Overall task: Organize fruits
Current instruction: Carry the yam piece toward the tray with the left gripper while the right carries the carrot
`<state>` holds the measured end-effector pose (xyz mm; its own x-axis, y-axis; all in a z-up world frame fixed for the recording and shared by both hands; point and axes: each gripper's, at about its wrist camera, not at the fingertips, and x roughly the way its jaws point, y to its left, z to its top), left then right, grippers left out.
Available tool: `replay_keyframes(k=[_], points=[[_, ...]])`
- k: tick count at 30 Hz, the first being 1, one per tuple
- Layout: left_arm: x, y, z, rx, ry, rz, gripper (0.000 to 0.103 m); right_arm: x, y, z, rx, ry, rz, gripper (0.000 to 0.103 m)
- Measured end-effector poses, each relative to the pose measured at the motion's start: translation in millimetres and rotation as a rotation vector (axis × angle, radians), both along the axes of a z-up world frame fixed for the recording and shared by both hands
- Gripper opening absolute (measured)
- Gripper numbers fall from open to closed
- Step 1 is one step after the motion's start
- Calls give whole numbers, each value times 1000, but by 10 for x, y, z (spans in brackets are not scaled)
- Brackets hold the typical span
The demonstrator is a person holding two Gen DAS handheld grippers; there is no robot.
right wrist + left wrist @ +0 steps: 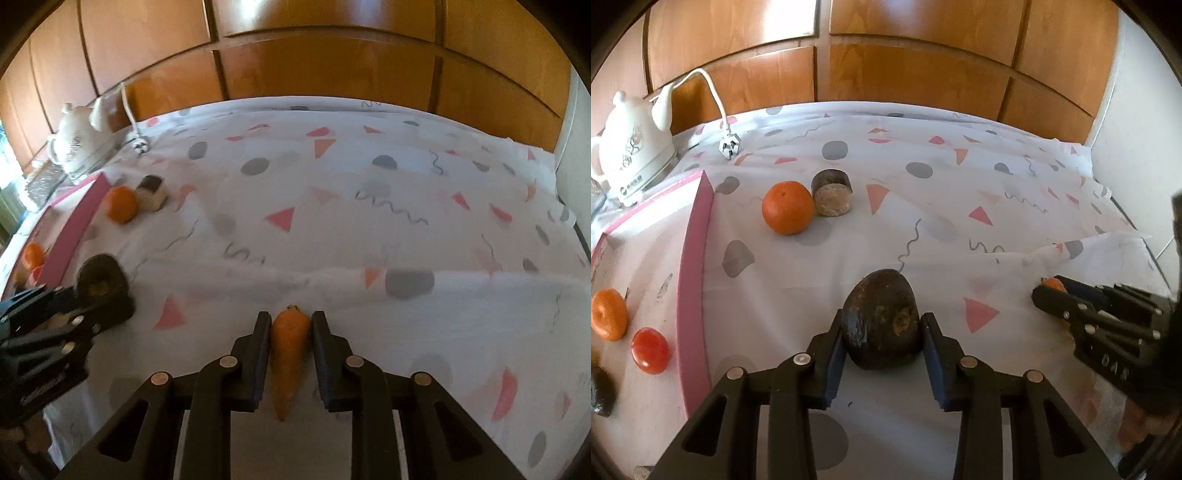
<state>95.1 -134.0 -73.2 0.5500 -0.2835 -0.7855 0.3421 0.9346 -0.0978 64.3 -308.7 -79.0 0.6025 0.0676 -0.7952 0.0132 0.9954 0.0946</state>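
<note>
A dark, rough-skinned avocado (882, 332) sits between the pads of my left gripper (883, 314), which is shut on it just above the patterned tablecloth. The right wrist view shows that gripper (103, 295) at the left with the dark fruit (100, 278) in its fingers. My right gripper (291, 314) is shut on an orange carrot (290, 350), whose thin tip points back toward the camera. The left wrist view has that gripper (1047, 291) at the right edge. An orange (787, 207) and a cut dark fruit half (833, 194) lie on the cloth at the back left.
A pink-rimmed white tray (696, 258) at the left holds a mandarin (608, 314), a red tomato-like fruit (650, 350) and a dark fruit (600, 391). A white kettle (631, 147) and its plug (729, 147) lie behind the tray. Wooden cabinet doors (923, 74) close off the back.
</note>
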Motion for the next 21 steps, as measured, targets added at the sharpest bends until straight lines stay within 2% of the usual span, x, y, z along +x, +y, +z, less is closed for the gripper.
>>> replay_keyframes(k=[3,7,11,21], points=[[50,-3,-6,-5,-5,0,39,-84,-7,-65,9,-65,-16,22],[39,-11,-14,1,-23,-7,39,-60,-30,-49,27,-58,-22,22],[74,19,-1,-16,-6,-9,38,-89,-23,-38,29,-57,-31,22],[-52,122,128,-32,10,15,37,-94,75,-37,-42,-58,-38,22]])
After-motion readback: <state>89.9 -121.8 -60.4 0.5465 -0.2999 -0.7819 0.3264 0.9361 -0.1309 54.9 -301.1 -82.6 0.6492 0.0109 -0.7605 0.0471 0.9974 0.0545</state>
